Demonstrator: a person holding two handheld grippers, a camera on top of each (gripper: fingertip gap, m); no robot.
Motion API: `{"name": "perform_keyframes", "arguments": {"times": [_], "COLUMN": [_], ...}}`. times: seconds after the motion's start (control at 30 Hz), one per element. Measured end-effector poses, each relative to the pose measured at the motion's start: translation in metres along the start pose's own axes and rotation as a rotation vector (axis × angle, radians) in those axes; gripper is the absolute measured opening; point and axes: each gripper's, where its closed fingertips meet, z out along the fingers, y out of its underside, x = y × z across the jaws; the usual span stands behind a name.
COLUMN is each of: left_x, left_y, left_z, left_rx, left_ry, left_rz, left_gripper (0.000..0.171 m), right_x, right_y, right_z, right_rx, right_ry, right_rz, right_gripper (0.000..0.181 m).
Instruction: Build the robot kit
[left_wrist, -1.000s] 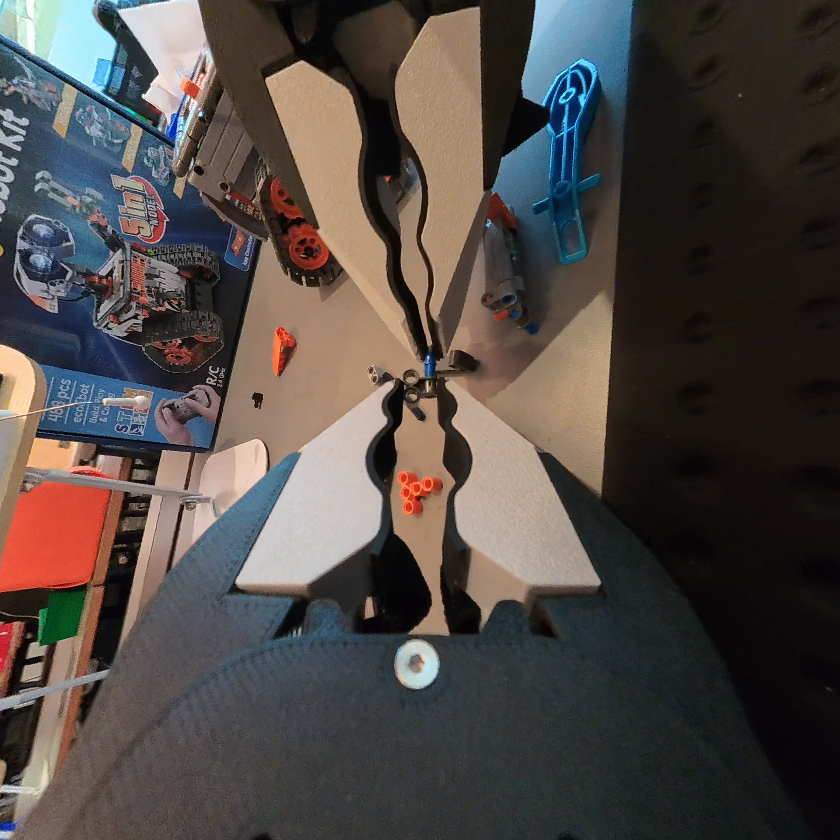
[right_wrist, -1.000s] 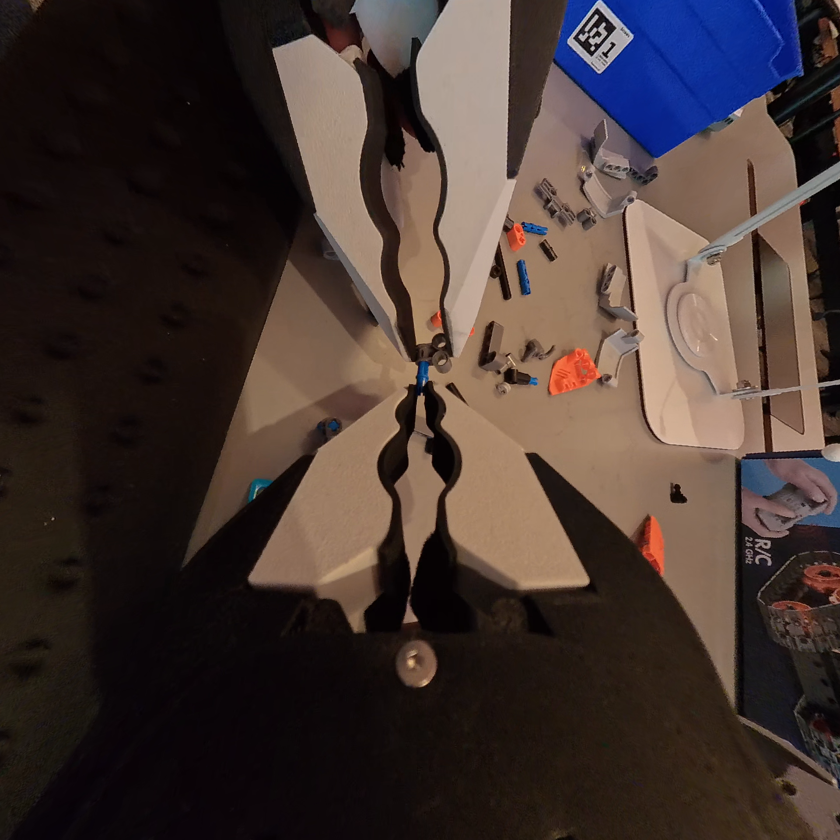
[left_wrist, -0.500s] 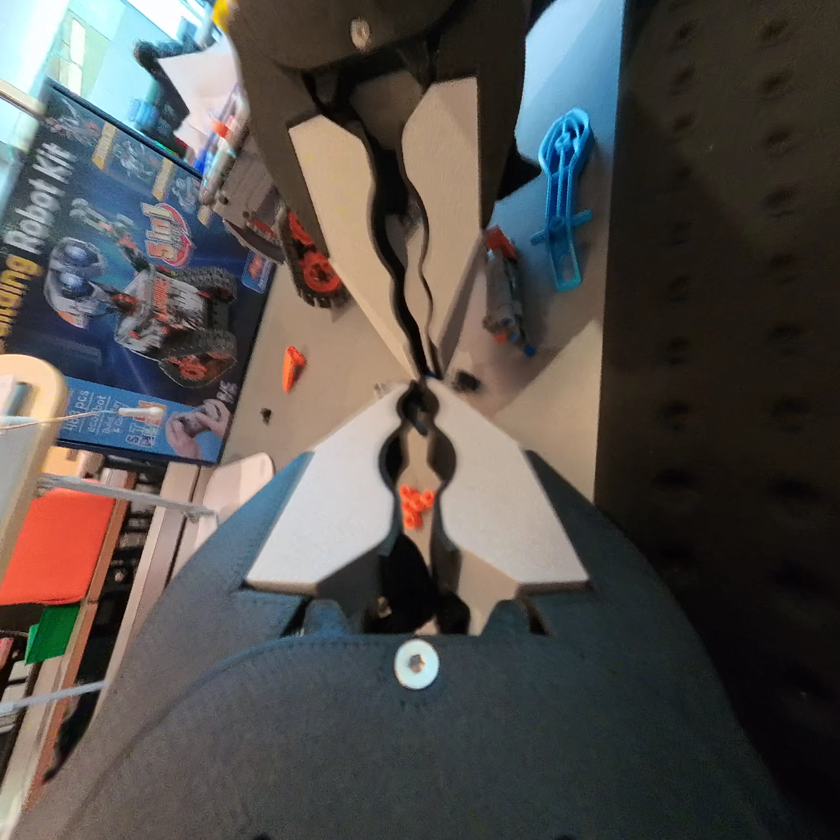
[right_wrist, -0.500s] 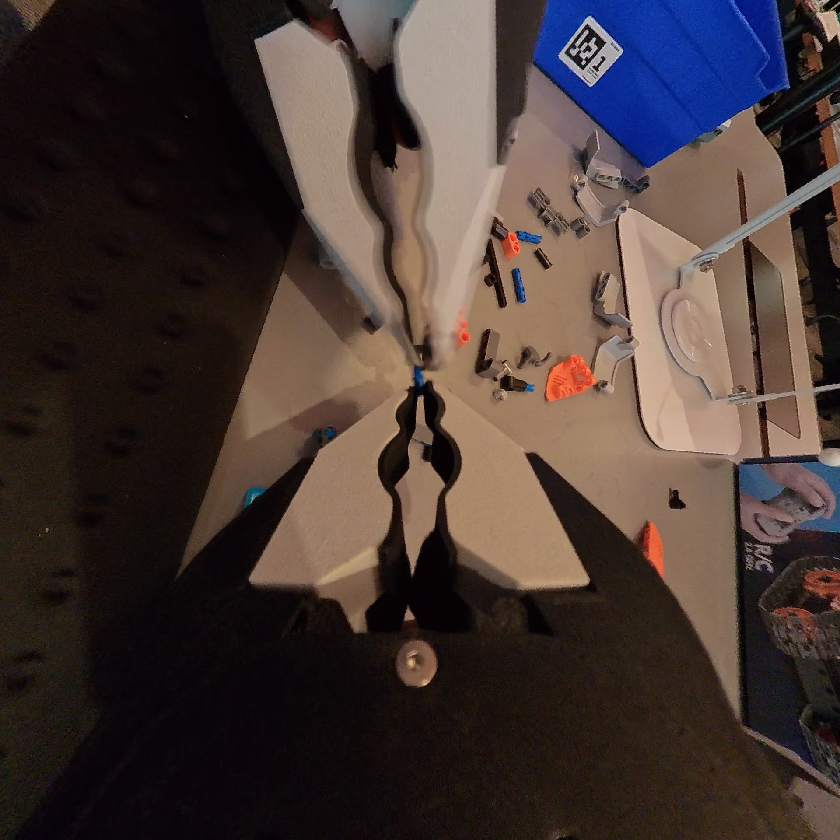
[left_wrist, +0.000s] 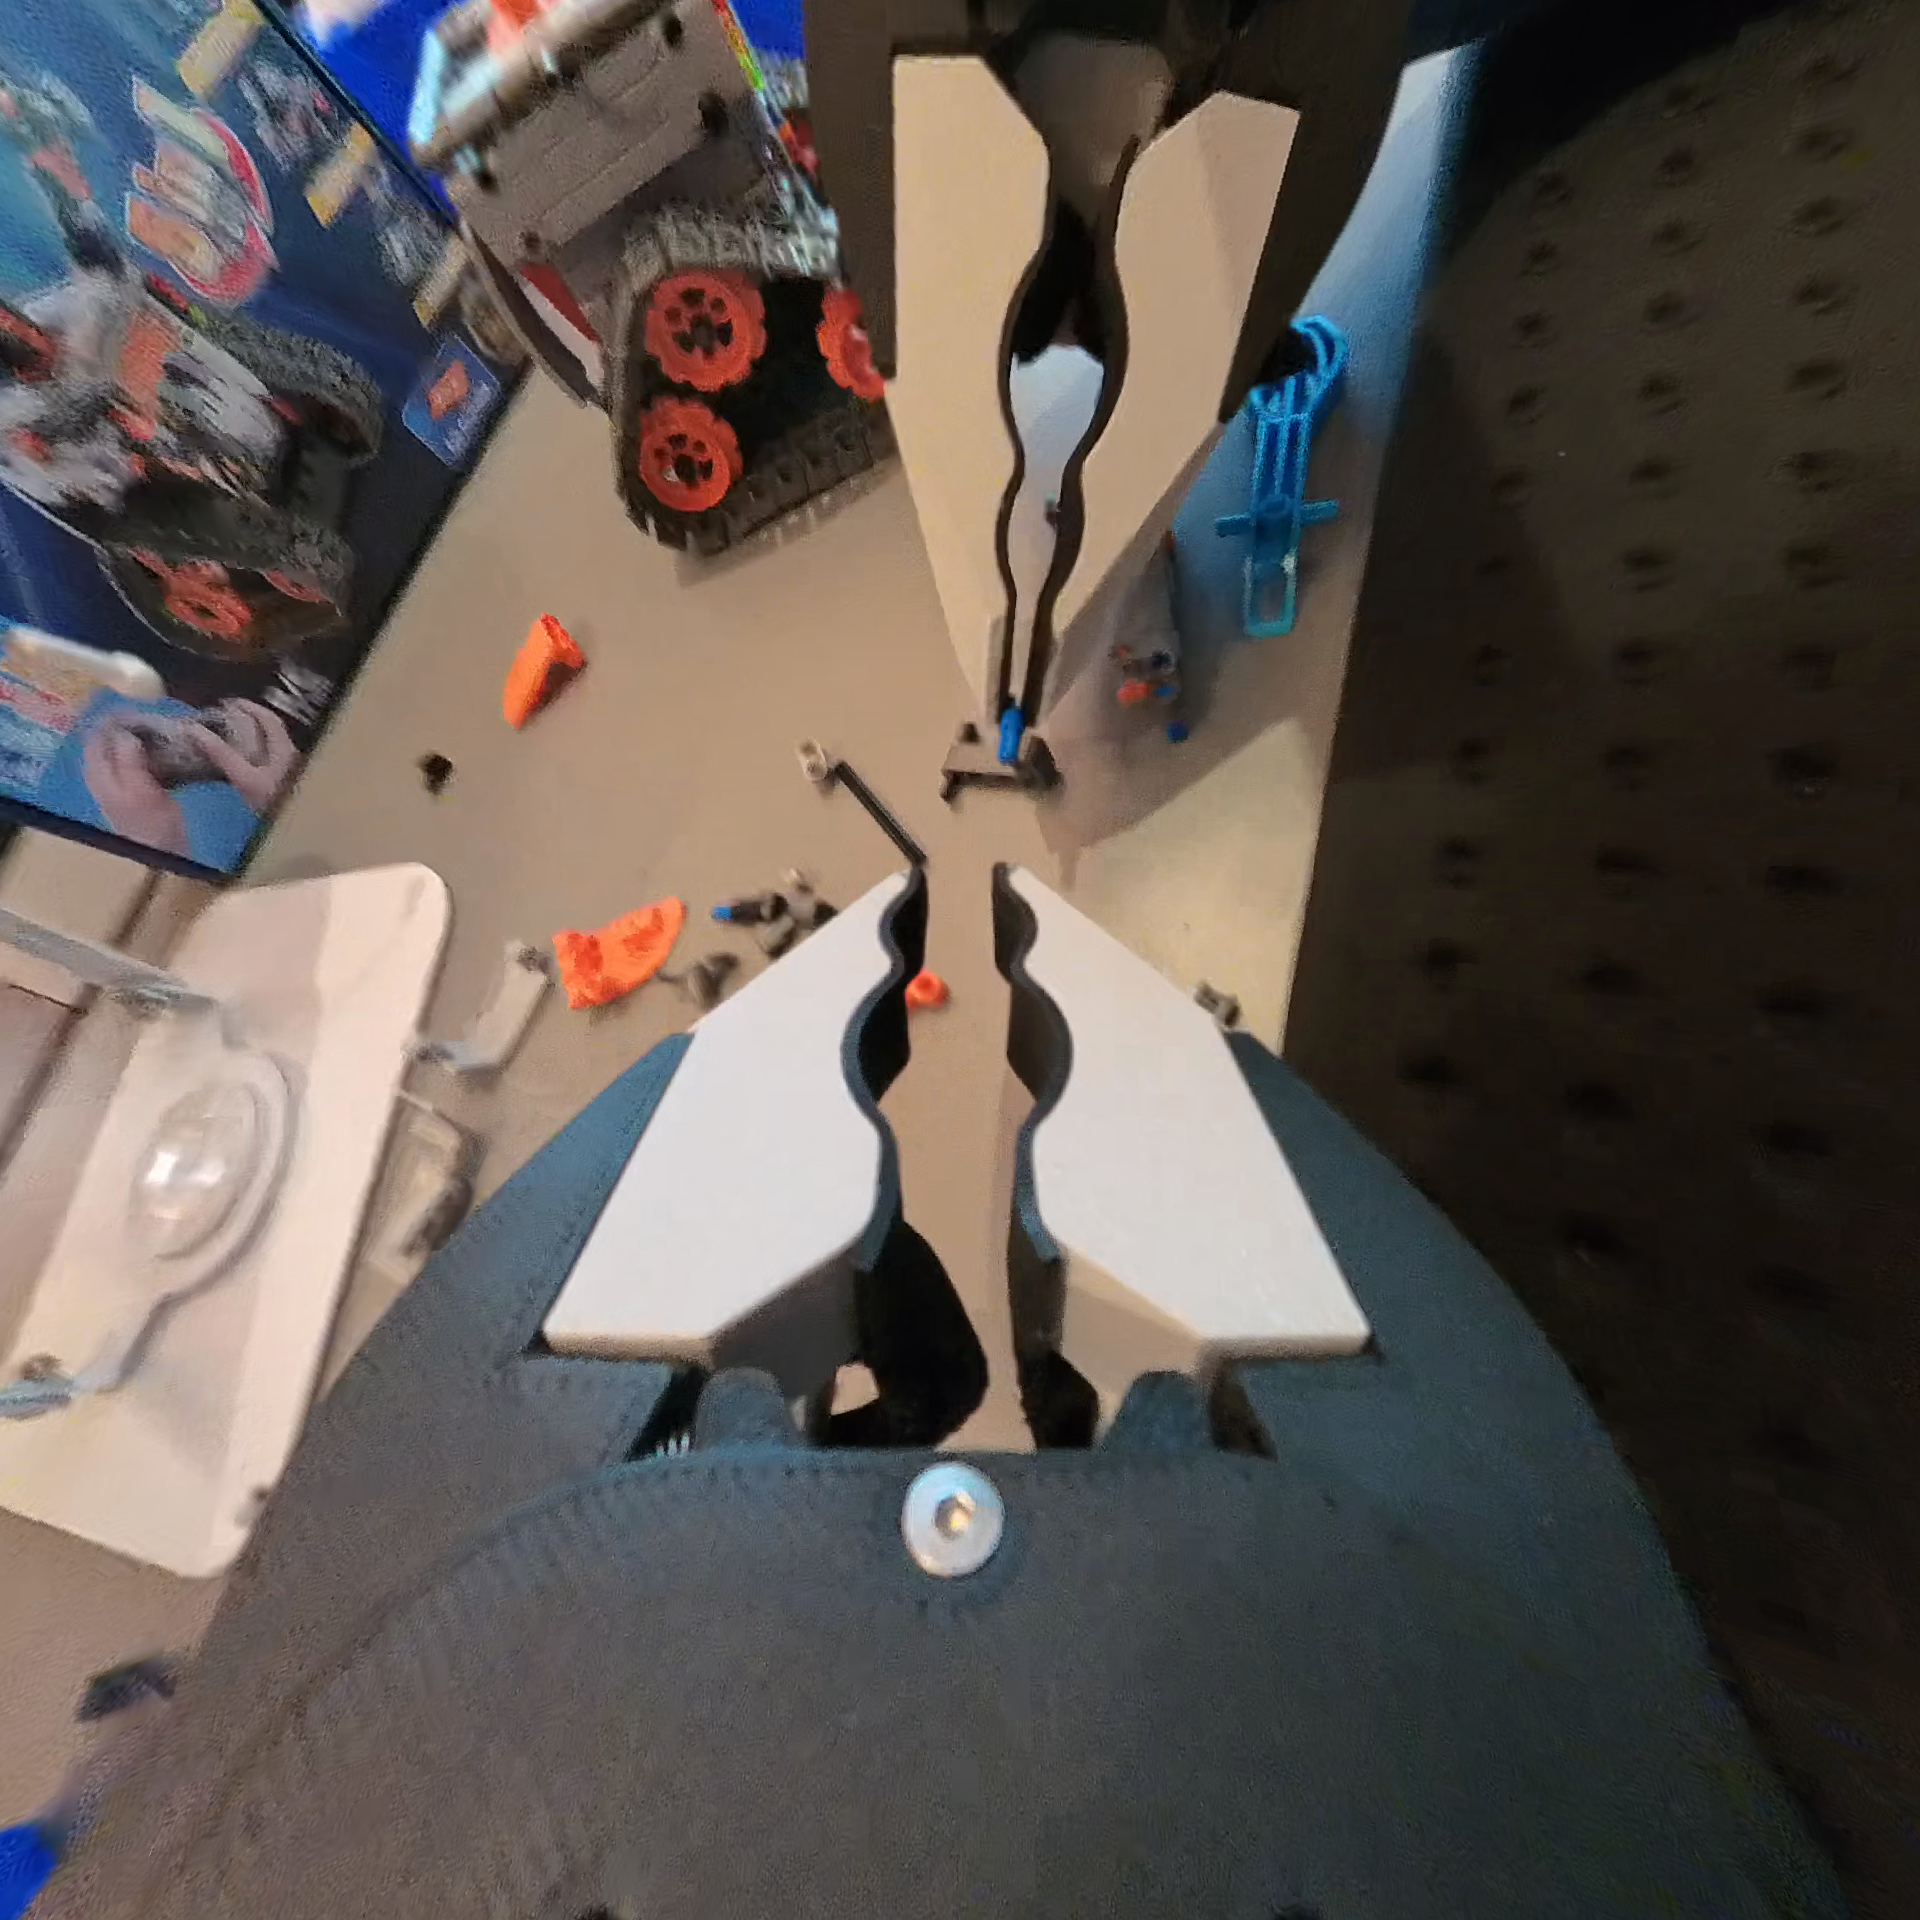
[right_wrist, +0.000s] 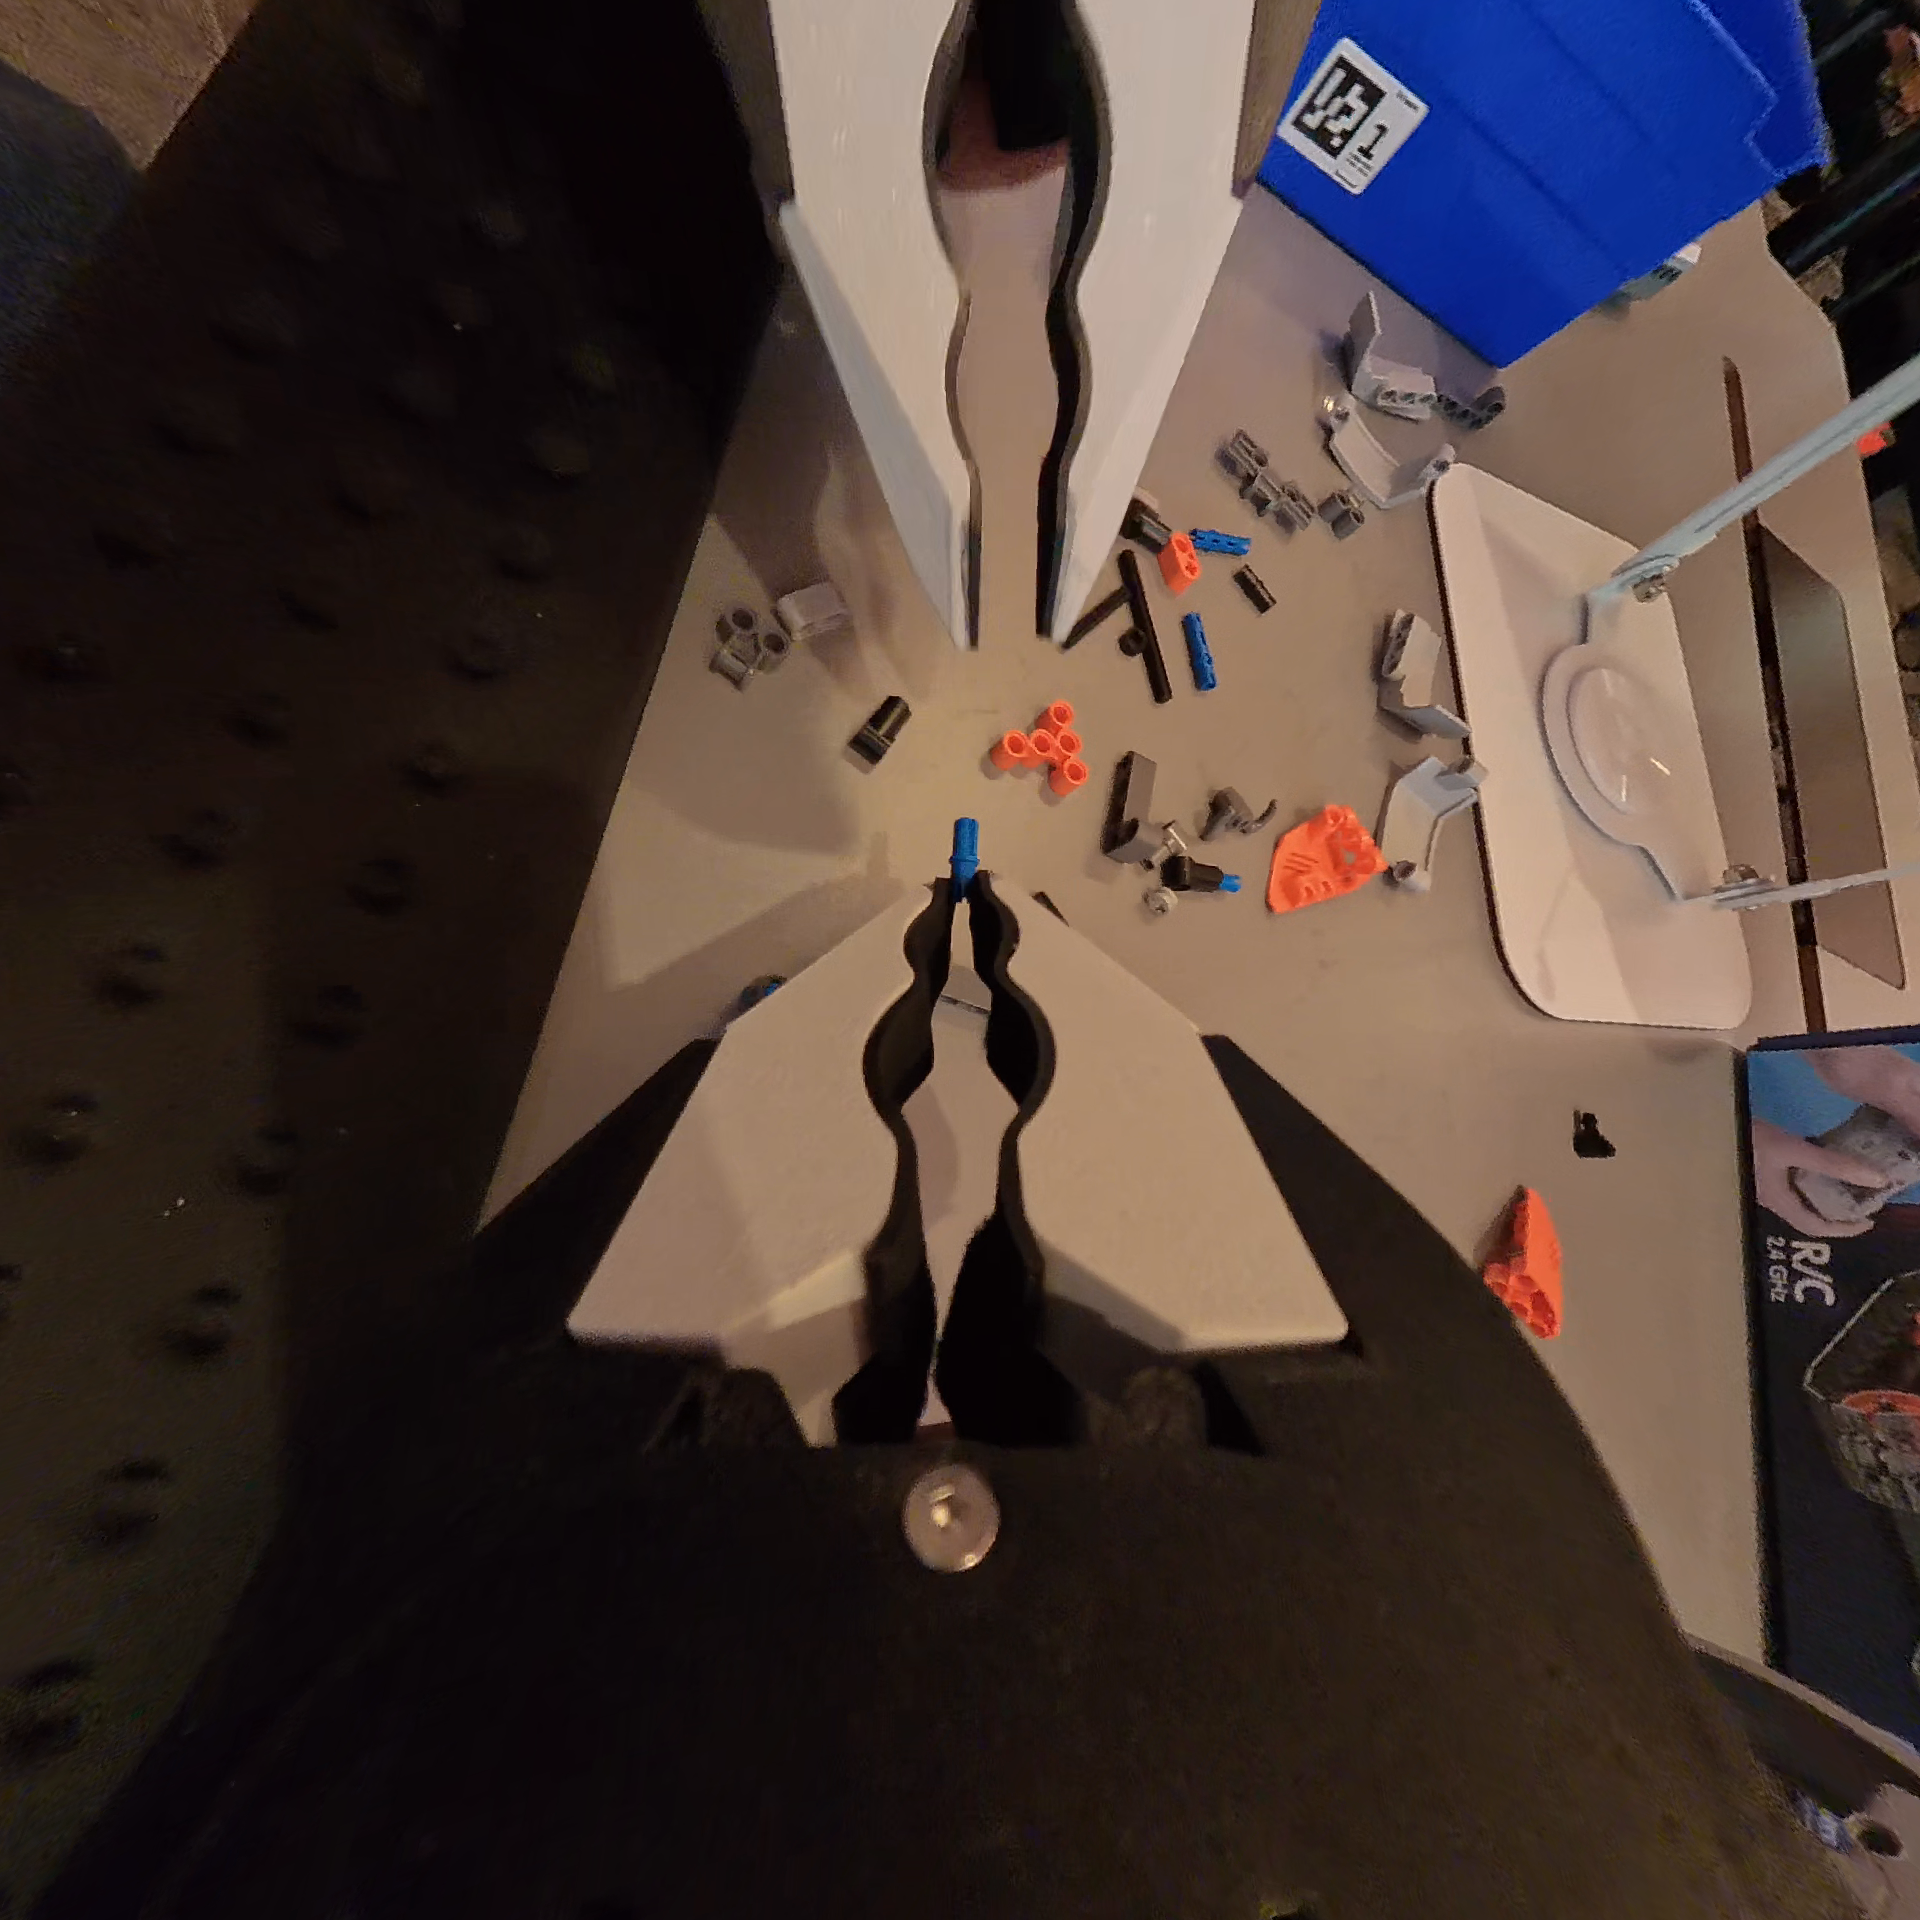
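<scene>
My right gripper is shut on a small blue pin that sticks out past its tips above the tan table. In the left wrist view this gripper hangs from the top with the pin just over a dark piece; I cannot tell if they touch. My left gripper is open by a narrow gap and empty. A thin black rod lies by its left tip. The left gripper also shows in the right wrist view, beyond a cluster of orange bushes.
A tracked toy vehicle and a printed box stand at the back left. A blue plastic tool, a blue bin, a white board with a clear lens, orange shell pieces and scattered small parts lie around. A dark perforated panel borders the table. My right fingertips sit around 5 cm from my left ones. It is some 7 cm from my right tips to the thin black rod.
My left gripper has opened and drawn back from the right gripper; their tips, which met a second ago, are now well apart. The right gripper still holds the blue pin.
</scene>
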Motion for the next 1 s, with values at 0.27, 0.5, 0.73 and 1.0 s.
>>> {"name": "perform_keyframes", "arguments": {"times": [0.27,0.5,0.73,1.0], "left_x": [0.041,0.047,0.046,0.045], "left_y": [0.034,0.039,0.035,0.034], "left_z": [-0.004,0.003,0.010,0.010], "left_rx": [-0.203,-0.259,-0.204,-0.131], "left_ry": [0.178,0.301,0.259,0.234], "left_rz": [0.032,0.080,0.097,0.112], "left_gripper": [0.019,0.014,0.014,0.007], "right_x": [-0.024,-0.030,-0.037,-0.035], "right_y": [-0.011,-0.008,-0.010,-0.006], "right_z": [0.010,0.014,0.029,0.037], "right_rx": [-0.016,-0.031,-0.074,-0.103], "right_ry": [-0.079,-0.105,-0.159,-0.219], "right_rz": [-0.081,-0.091,-0.159,-0.224], "right_gripper": [0.000,0.000,0.001,0.001]}}
